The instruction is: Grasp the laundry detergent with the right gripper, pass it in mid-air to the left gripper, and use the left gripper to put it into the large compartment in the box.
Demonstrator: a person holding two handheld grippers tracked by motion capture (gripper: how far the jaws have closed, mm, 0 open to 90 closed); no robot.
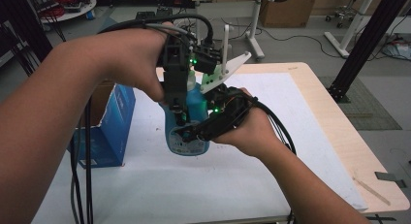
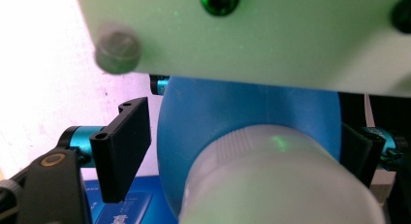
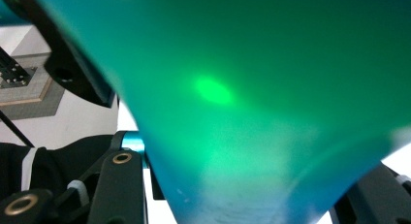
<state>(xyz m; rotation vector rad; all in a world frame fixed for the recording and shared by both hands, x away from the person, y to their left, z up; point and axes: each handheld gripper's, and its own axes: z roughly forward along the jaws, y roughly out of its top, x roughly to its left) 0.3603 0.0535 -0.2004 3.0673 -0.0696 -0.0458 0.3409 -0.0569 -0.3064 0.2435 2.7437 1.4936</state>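
Observation:
A blue bottle [image 1: 193, 106] with a white cap is held upright over the white sheet. My right gripper [image 1: 187, 133] comes in from the right and is shut on the bottle's body [image 3: 266, 88], which sits between its jaws [image 3: 252, 195]. My left gripper [image 1: 180, 118] reaches down from above over the bottle's top. In the left gripper view the white cap [image 2: 276, 180] and blue shoulder [image 2: 242, 107] lie between the jaws of my left gripper [image 2: 242, 124]. Its left pad [image 2: 123, 151] stands a little clear of the cap, so it is open.
A blue carton [image 1: 109, 132] stands on the white sheet [image 1: 194, 190] left of the bottle. The wooden table edge [image 1: 339, 127] runs along the right, with a thin stick [image 1: 371, 187] near the front corner. A white plate [image 2: 271, 40] crosses the top of the left gripper view.

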